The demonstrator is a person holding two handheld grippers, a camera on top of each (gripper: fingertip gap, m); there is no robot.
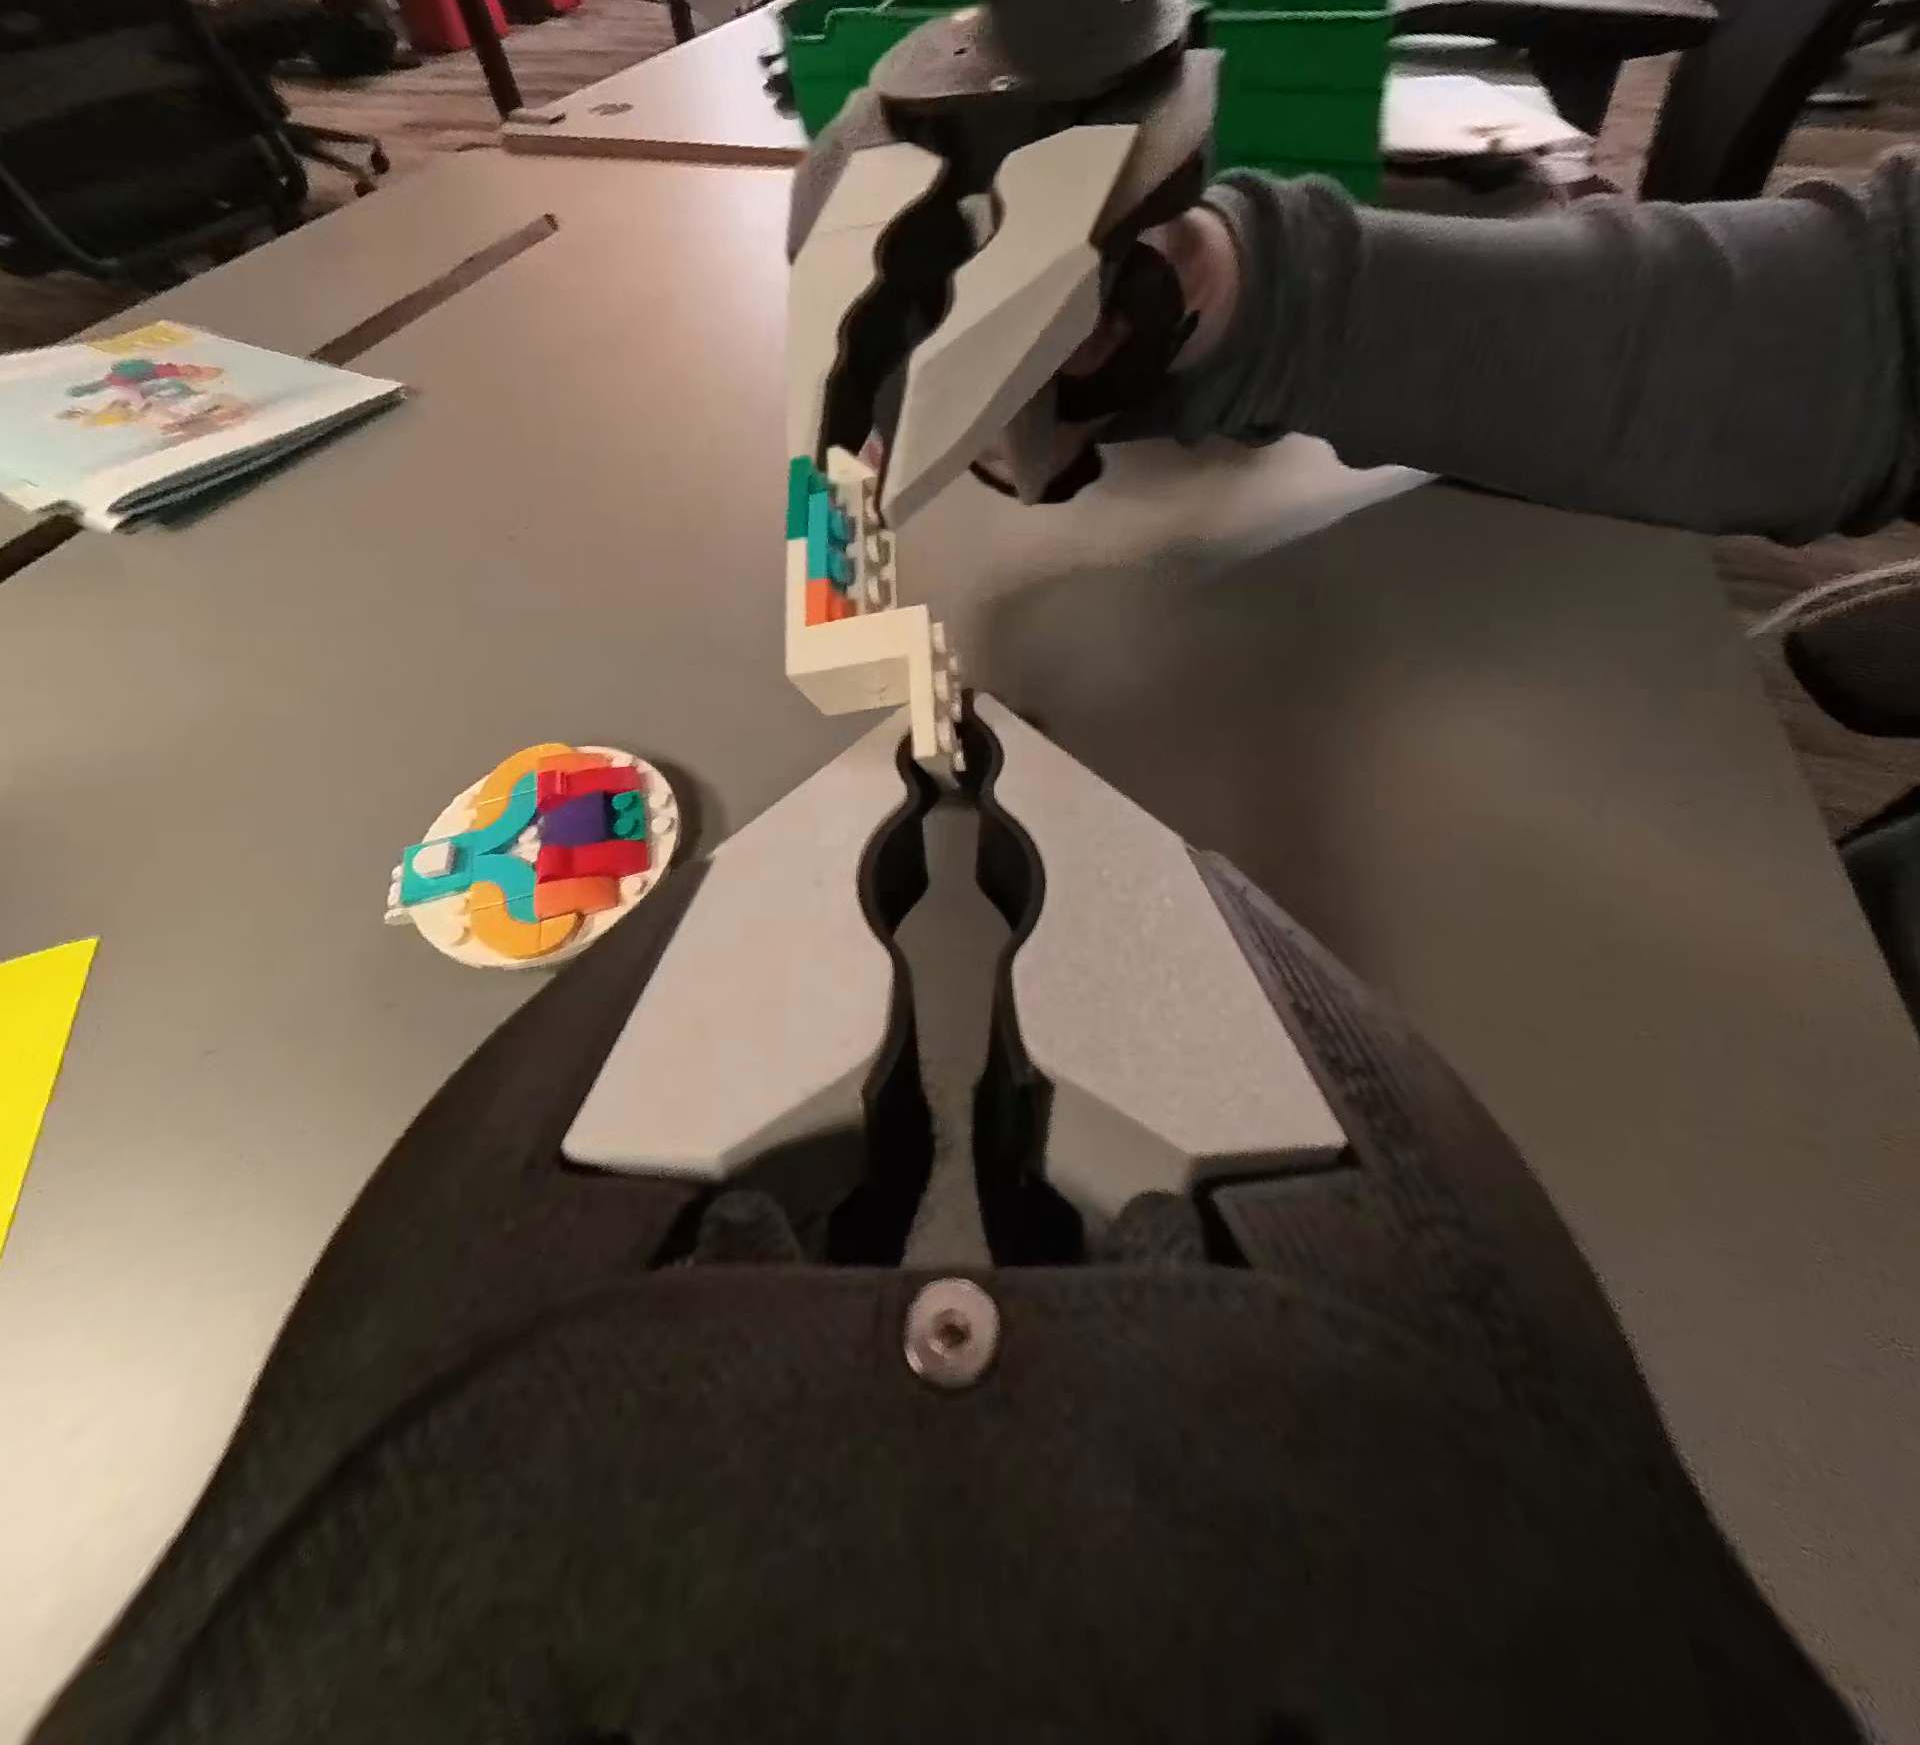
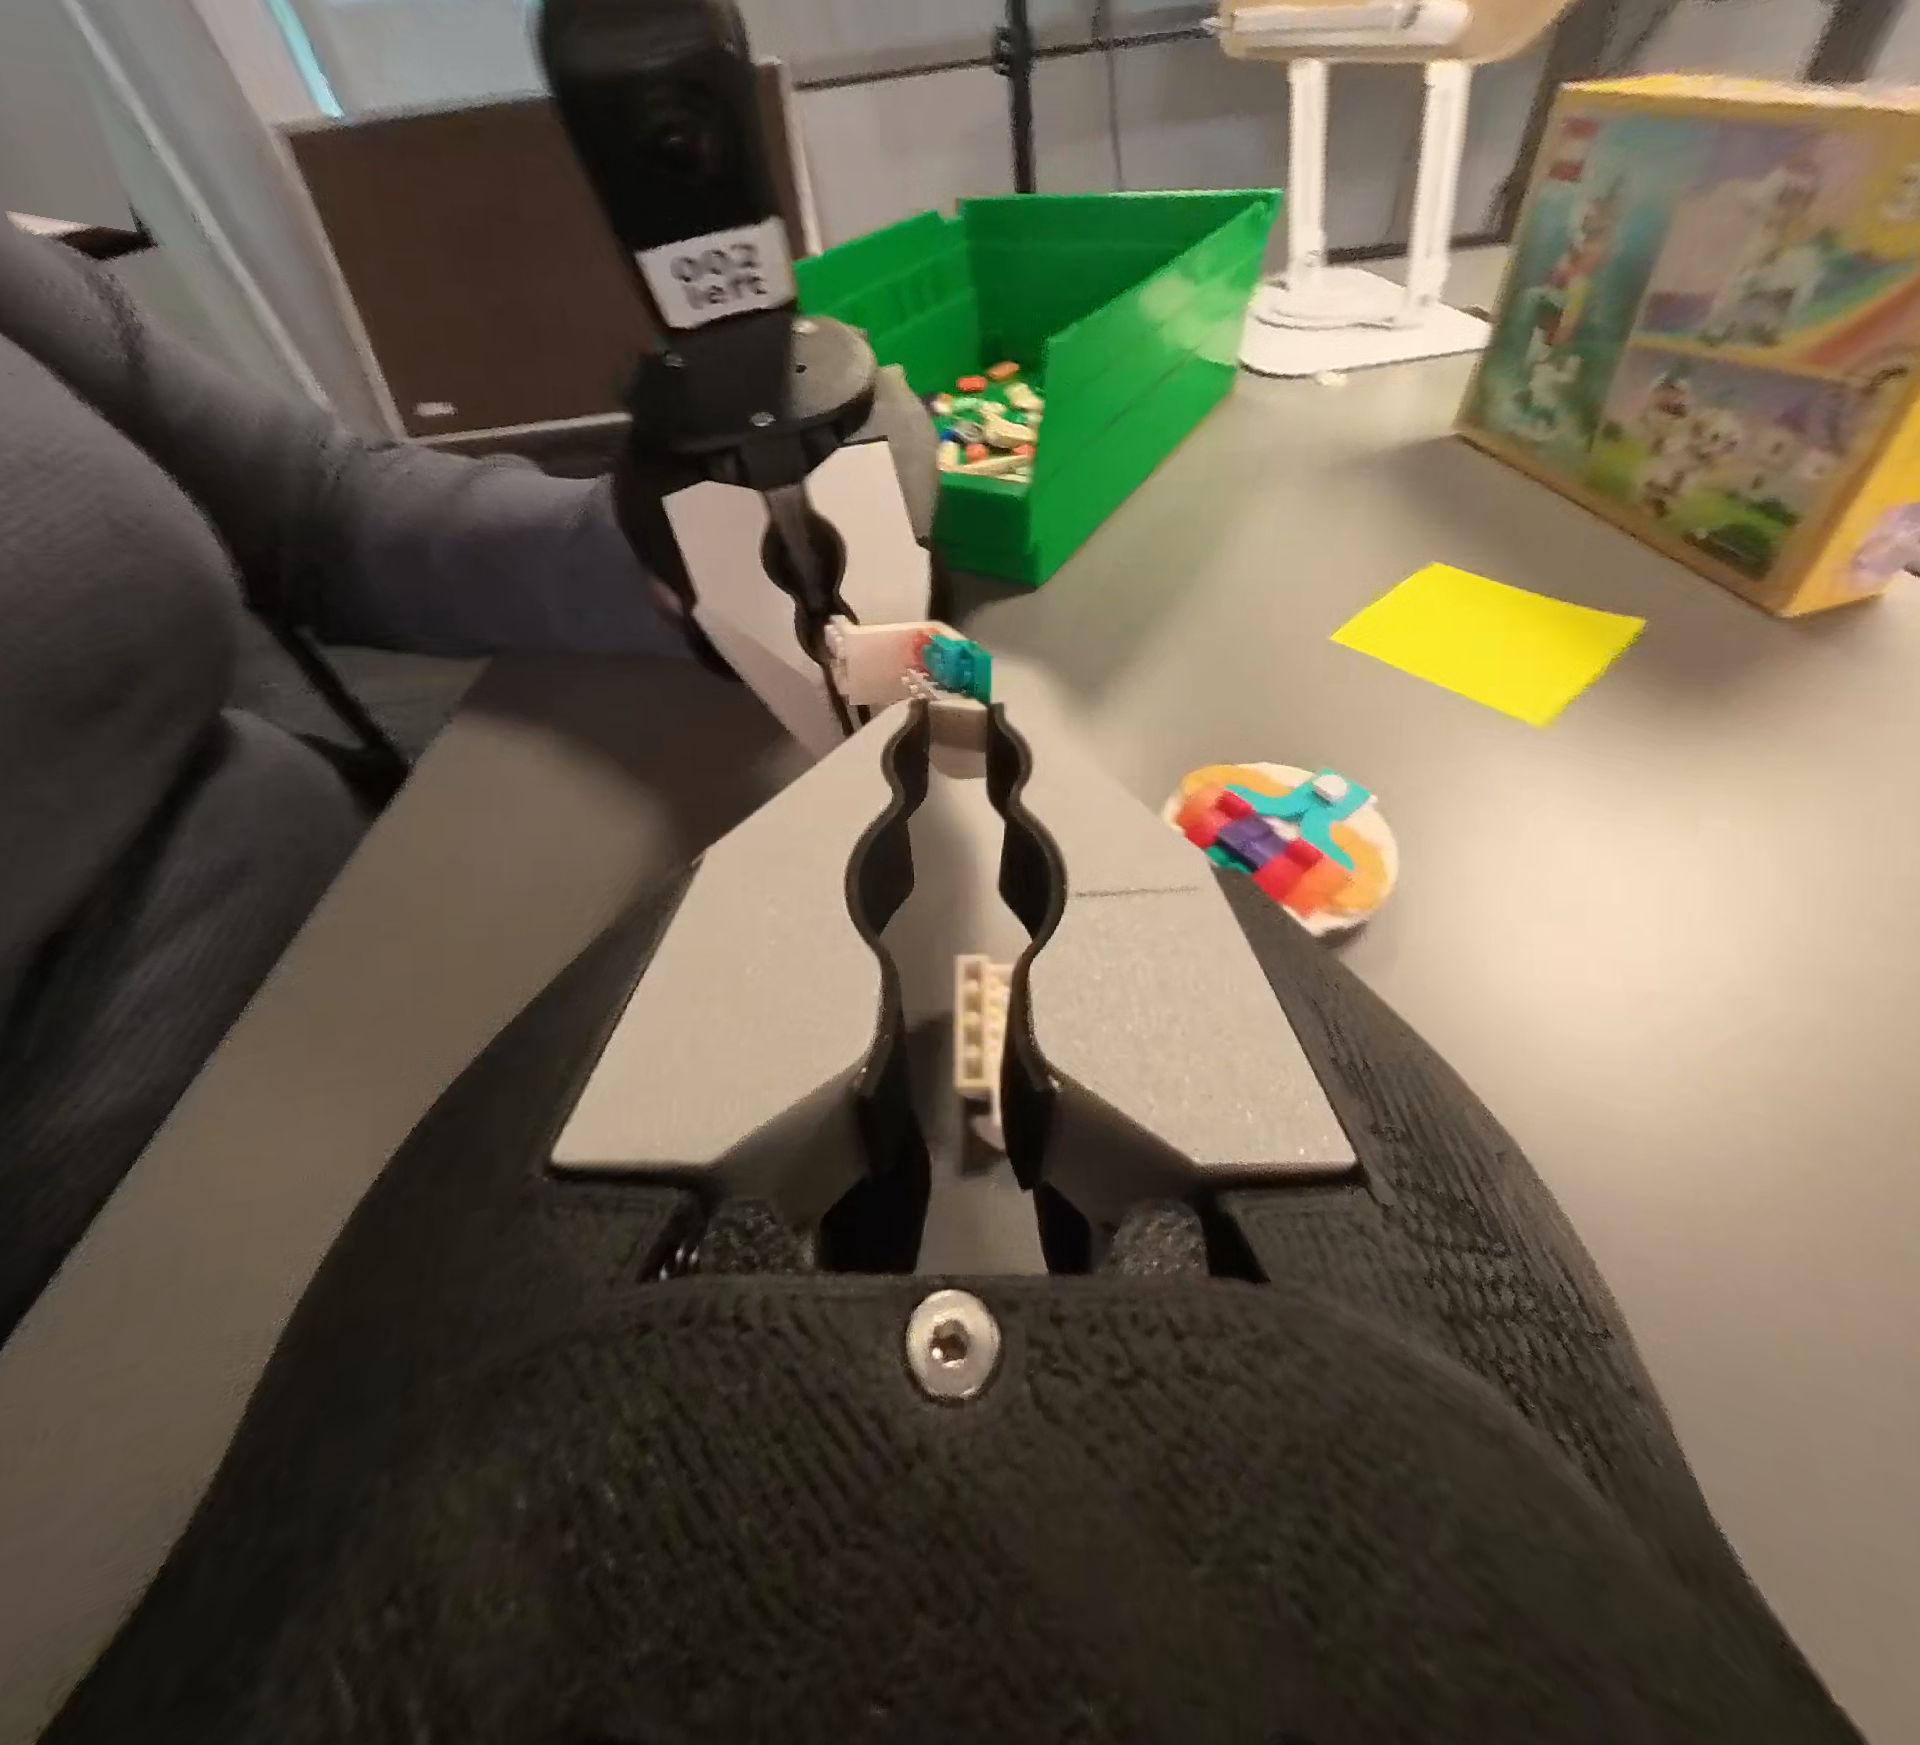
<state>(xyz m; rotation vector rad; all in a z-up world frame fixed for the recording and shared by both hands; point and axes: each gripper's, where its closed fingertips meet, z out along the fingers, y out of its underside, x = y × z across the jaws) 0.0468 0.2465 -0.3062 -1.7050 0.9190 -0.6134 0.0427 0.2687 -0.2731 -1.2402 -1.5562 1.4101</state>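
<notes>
A small brick assembly (image 1: 847, 646), a white L-shaped piece with teal and orange bricks, is held in the air between both grippers. My left gripper (image 1: 940, 750) is shut on its near white studded plate. My right gripper (image 1: 868, 474) comes down from above with its tips closed on the far end. In the right wrist view the right gripper (image 2: 951, 724) pinches a white piece under the teal brick (image 2: 951, 661), and the left gripper (image 2: 840, 646) holds the other end. A white studded plate (image 2: 982, 1020) shows farther back between the right fingers; I cannot tell what it rests on.
A round white disc with colourful bricks (image 1: 540, 854) (image 2: 1283, 848) lies on the grey table (image 1: 520, 604). A booklet (image 1: 156, 428) and yellow sheet (image 2: 1486, 641) lie nearby. A green bin of bricks (image 2: 1091, 407) and a picture box (image 2: 1704, 345) stand farther off. Grey sleeves (image 1: 1558, 345) hold the grippers. There is about 4 cm between the tips of the two grippers.
</notes>
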